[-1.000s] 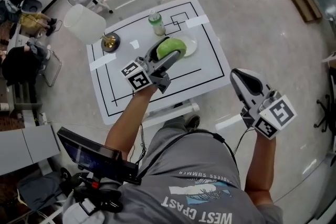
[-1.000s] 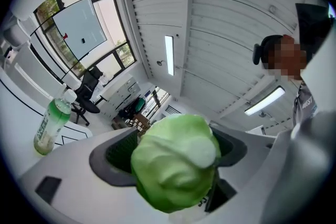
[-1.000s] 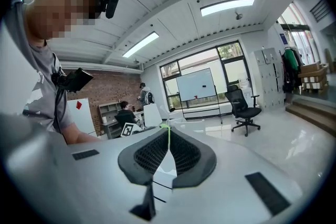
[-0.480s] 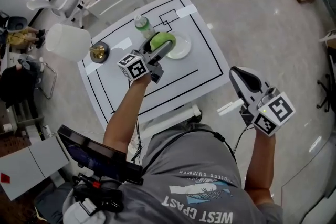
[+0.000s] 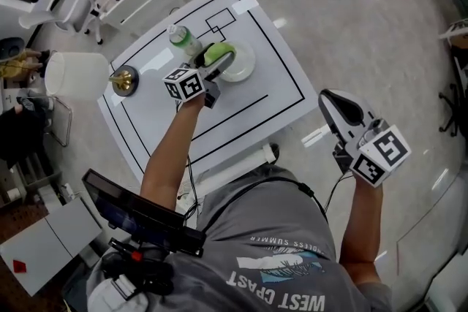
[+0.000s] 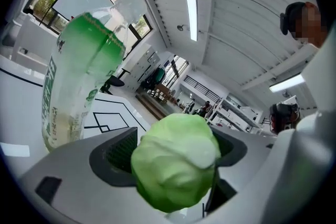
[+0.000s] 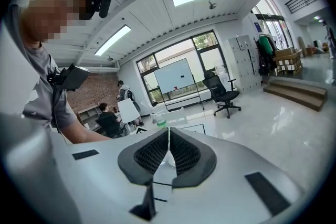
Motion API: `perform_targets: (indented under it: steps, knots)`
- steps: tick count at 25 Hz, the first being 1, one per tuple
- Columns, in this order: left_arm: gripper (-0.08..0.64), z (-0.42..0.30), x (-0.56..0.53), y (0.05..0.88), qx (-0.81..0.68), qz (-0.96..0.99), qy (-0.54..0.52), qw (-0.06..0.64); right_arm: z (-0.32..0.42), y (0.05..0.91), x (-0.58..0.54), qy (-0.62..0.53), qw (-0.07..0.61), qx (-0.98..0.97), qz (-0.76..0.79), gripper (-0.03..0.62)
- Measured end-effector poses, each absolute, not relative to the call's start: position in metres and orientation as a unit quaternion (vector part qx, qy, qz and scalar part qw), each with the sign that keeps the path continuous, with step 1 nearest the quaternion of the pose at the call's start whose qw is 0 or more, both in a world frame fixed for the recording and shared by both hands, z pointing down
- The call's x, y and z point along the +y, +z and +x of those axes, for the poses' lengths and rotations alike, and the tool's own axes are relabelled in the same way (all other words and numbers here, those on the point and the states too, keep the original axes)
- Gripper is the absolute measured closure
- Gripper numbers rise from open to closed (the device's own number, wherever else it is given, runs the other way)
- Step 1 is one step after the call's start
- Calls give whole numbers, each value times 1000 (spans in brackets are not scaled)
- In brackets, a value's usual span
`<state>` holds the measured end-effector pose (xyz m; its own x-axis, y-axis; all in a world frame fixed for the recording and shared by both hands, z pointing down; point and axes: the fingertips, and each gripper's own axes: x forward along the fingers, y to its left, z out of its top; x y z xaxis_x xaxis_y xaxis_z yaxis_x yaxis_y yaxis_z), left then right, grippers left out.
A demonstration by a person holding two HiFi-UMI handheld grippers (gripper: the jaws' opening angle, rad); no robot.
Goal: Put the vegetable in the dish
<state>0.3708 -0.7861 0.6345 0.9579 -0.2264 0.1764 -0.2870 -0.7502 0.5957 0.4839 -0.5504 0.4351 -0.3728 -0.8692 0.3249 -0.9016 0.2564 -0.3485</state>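
Lowered: left claw (image 5: 218, 66), clamped on vegetable (image 5: 217, 51), now over dish (image 5: 247, 68) at bottle's (image 5: 183, 40) four o'clock; release judged next. Right claw (image 7: 168, 147) closed, empty, clear of worktop (image 5: 241, 120).

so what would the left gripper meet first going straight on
Likely the white dish, just beyond the cabbage that the left gripper holds; the bottle stands to its side. Depth unclear.

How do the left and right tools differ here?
The left tool is shut on the green vegetable; the right tool is shut on nothing. The left tool reaches over the table beside the dish; the right tool hangs off the table, above the floor. Both share the same grey build.
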Motion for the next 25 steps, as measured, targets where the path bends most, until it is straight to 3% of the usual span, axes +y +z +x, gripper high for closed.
perform_targets:
  steps: [10, 16, 25]
  knots:
    - [153, 384, -784, 674, -149, 948, 162, 231, 495, 447, -544, 269, 35, -775, 570, 581]
    - [153, 389, -781, 697, -171, 944, 254, 125, 498, 454, -540, 280, 36, -771, 571, 581]
    - [154, 406, -781, 701, -174, 932, 312, -61, 497, 467, -536, 294, 43, -767, 569, 581]
